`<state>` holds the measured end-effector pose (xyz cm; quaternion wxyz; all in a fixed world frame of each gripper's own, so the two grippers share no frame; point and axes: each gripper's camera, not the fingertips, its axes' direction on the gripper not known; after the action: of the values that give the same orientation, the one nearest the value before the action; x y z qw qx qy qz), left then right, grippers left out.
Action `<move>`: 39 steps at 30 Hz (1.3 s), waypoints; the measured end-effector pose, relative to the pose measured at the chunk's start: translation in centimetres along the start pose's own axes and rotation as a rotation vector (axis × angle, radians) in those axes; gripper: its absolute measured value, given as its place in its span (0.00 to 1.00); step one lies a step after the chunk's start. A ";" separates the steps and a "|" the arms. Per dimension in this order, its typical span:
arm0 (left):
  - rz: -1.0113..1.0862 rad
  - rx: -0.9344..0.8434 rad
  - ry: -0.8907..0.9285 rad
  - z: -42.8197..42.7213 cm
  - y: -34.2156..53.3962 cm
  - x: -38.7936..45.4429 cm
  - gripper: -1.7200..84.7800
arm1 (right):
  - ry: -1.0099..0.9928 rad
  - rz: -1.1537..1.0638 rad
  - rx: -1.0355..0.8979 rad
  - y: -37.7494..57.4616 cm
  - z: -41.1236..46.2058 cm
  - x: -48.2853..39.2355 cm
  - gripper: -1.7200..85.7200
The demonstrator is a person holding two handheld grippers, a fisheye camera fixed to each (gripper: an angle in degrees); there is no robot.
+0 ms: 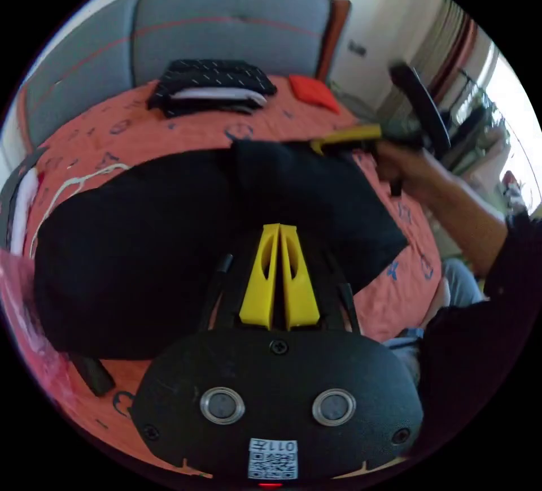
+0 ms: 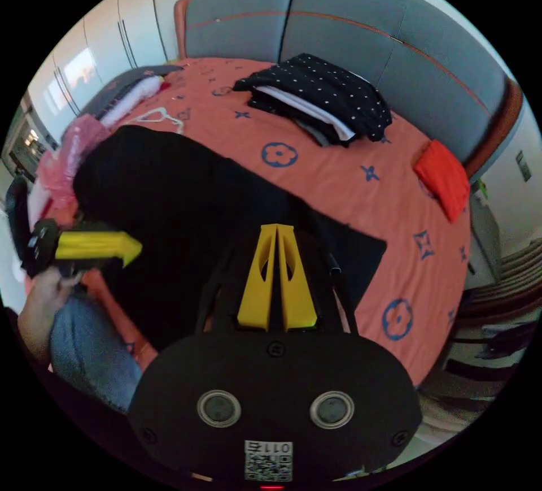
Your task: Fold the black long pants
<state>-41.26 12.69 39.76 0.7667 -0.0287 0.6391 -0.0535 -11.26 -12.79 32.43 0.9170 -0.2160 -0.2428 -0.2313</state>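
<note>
Both yellow jaws of the left gripper (image 1: pixel 279 226) sit pressed together over the black long pants (image 1: pixel 169 242); whether cloth is pinched between them cannot be told. The right gripper (image 2: pixel 276 226) likewise has its jaws closed, tips against the dark fabric. The pants lie partly folded on the orange patterned bedspread (image 2: pixel 350 186), with a stack of folded dotted black clothes (image 2: pixel 322 98) far off near the grey headboard (image 2: pixel 339 27). Judging by this, a fold is midway; next comes laying the lifted edge flat and smoothing it.
</note>
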 end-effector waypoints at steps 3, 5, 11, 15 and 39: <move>-0.317 0.232 0.059 -5.5 3.6 -7.5 0.08 | -0.012 -0.020 -0.039 4.1 -0.9 -2.7 0.03; -0.524 0.323 0.093 -8.2 7.3 -12.1 0.12 | 0.048 -0.058 -0.078 6.0 -0.9 -4.2 0.04; -0.939 0.302 0.095 -13.0 17.6 -23.0 0.21 | 0.271 -0.134 -0.225 9.1 -0.8 -6.1 0.04; -1.089 0.364 0.193 -13.6 19.3 -28.5 0.23 | 0.232 -0.071 -0.280 9.6 -1.5 -5.4 0.04; -1.309 0.630 0.369 -16.7 23.5 -38.3 0.07 | -0.051 -0.291 -0.198 8.9 -0.9 -9.9 0.16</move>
<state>-63.39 40.95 71.53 0.4302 -0.1728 0.5641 -0.6833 -13.91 -2.98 23.77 0.8418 -0.2735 -0.2706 -0.3786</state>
